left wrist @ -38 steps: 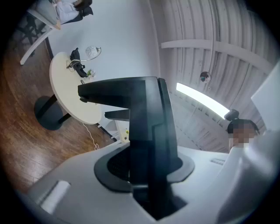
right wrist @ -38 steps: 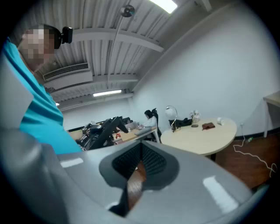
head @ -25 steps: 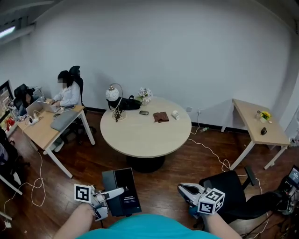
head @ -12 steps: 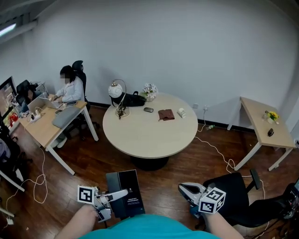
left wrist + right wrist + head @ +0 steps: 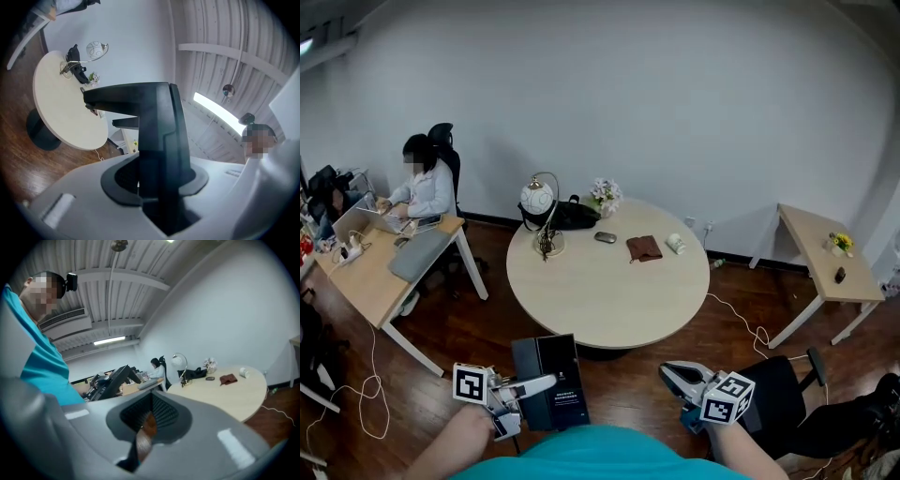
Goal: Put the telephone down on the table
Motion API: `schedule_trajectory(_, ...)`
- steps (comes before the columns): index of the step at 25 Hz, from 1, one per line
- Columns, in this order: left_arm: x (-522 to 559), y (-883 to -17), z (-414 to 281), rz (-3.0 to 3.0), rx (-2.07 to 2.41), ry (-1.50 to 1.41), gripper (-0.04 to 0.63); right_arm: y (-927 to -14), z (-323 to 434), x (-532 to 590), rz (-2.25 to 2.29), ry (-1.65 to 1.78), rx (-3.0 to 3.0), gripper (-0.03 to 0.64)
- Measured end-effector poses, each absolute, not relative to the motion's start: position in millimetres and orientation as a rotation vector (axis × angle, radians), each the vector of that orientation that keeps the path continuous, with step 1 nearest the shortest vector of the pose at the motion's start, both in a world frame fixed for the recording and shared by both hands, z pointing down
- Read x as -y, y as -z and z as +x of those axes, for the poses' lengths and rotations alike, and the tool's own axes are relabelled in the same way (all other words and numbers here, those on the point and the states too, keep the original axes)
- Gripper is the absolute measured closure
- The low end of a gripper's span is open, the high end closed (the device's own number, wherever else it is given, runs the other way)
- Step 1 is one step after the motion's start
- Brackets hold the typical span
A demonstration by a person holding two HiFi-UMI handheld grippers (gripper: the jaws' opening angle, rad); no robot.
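The carry is the step in hand. The black telephone [image 5: 557,367] is not yet on the round desk [image 5: 609,295]. It sits low in the frame, left of centre, over the wood floor [image 5: 478,323] and near the desk's closest edge. The next move, I judge, calls for bringing it over the bare near part of the desktop, lowering it flat, and only then letting go. The lamp [image 5: 537,199], brown pouch [image 5: 644,247] and cup [image 5: 676,244] along the far rim leave room.

The left claw [image 5: 544,383], at lower left, is clamped on the telephone, its jaws held partly apart by the black body filling the gap. The right claw [image 5: 671,372], at lower right, has its jaws together, holding and touching nothing.
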State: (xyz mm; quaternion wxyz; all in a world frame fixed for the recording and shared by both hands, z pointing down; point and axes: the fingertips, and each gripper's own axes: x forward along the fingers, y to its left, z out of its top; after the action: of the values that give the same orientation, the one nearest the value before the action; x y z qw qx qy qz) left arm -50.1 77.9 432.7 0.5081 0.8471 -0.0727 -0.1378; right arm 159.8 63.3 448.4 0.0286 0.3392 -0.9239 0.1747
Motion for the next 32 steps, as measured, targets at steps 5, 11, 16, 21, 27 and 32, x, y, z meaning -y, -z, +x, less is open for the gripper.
schedule_trajectory(5,-34.4,-442.4,-90.4,2.027,0.205,0.310,0.420,-447.8,123.8,-19.2,1.035,-0.569,2.855,0.615)
schedule_trajectory(11,14.0,-455.2,-98.1,1.989,0.233,0.318,0.420,-456.5,124.8,32.6,1.032,-0.608,2.844,0.615)
schedule_trajectory(16,67.9,-466.2,-73.5,1.990,0.272,0.291,0.420,-468.0,149.2,90.1,0.983,-0.617,2.856,0.615)
schedule_trajectory(21,128.2,-471.7,-35.5,1.964,0.335,0.313,0.420,-479.4,178.5,159.5,0.871,-0.637,2.869,0.615)
schedule_trajectory(27,197.2,-486.0,15.4,1.927,0.383,0.309,0.420,-481.6,213.0,242.3,0.760,-0.549,2.891,0.615)
schedule_trajectory(32,241.8,-504.3,50.7,1.900,0.383,0.253,0.420,-496.2,231.8,295.1,0.758,-0.547,2.878,0.615)
